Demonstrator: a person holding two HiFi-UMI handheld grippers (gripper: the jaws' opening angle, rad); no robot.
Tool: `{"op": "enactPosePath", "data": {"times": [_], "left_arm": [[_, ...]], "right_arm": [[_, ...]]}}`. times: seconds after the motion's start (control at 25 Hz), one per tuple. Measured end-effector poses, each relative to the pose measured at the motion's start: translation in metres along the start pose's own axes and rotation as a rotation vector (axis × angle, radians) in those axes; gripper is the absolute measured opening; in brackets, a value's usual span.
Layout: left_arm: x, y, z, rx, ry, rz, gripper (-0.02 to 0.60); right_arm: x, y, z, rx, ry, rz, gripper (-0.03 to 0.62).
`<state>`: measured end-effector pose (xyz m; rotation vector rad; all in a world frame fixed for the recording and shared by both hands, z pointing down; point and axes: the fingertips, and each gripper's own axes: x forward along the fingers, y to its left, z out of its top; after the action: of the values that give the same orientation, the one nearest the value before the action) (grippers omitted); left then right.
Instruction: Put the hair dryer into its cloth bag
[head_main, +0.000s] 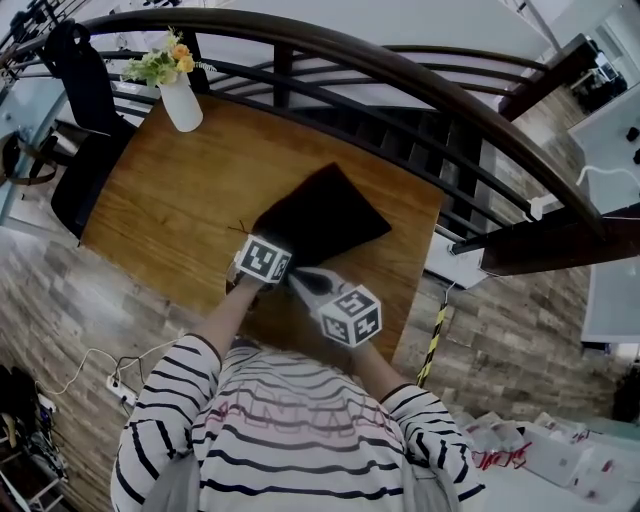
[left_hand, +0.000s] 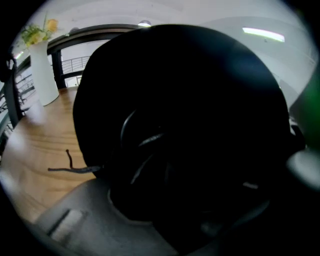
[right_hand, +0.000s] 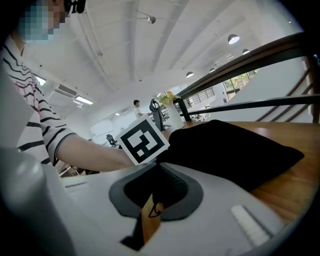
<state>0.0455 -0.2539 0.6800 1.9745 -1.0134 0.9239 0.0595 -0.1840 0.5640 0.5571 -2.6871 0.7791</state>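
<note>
Dark cloth took up most of what I could see at the near side of the brown wooden table (head_main: 180, 190): the black cloth bag (head_main: 320, 215) lay flat there, one corner pointing away towards the curved dark railing (head_main: 400, 70), its near end turned to the person in the striped shirt (head_main: 290, 430).

Both tongs were at that near end, close beside each other. The left gripper (left_hand: 170, 200) had its jaws part-way apart and closed on a thick bunch of the bag's cloth, which filled its whole view. A thin dark drawstring (left_hand: 70, 167) trailed from the bag onto the bare wood to the left. The right gripper (right_hand: 156, 170) was clenched nearly tight, a thin edge of the same bag pinched at its tips, with the rest of the bag spreading away to the right across the table.

Of the hair dryer I could make out nothing for certain; a few faint curved glints showed in the dark between the left jaws, too dim to name.

At the far left corner stood a white vase (head_main: 182, 103) of yellow and white flowers (head_main: 160, 62), well apart from the bag.
</note>
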Motion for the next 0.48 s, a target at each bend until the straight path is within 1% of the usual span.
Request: {"op": "enactPosePath", "data": {"times": [0.28,0.4,0.48], "left_arm": [[0.018,0.002,0.018,-0.012,0.001,-0.023,0.155],[0.026,0.004,0.026,-0.012,0.001,-0.009,0.155],[0.030,0.007,0.033,0.000,0.003,0.018,0.155]], "right_arm": [[-0.002,-0.015,0.002,0.021,-0.014,0.004,0.008],[-0.005,-0.022,0.001,0.030,-0.018,-0.001,0.008],[-0.007,-0.027,0.001,0.035,-0.021,-0.007,0.008]]}}
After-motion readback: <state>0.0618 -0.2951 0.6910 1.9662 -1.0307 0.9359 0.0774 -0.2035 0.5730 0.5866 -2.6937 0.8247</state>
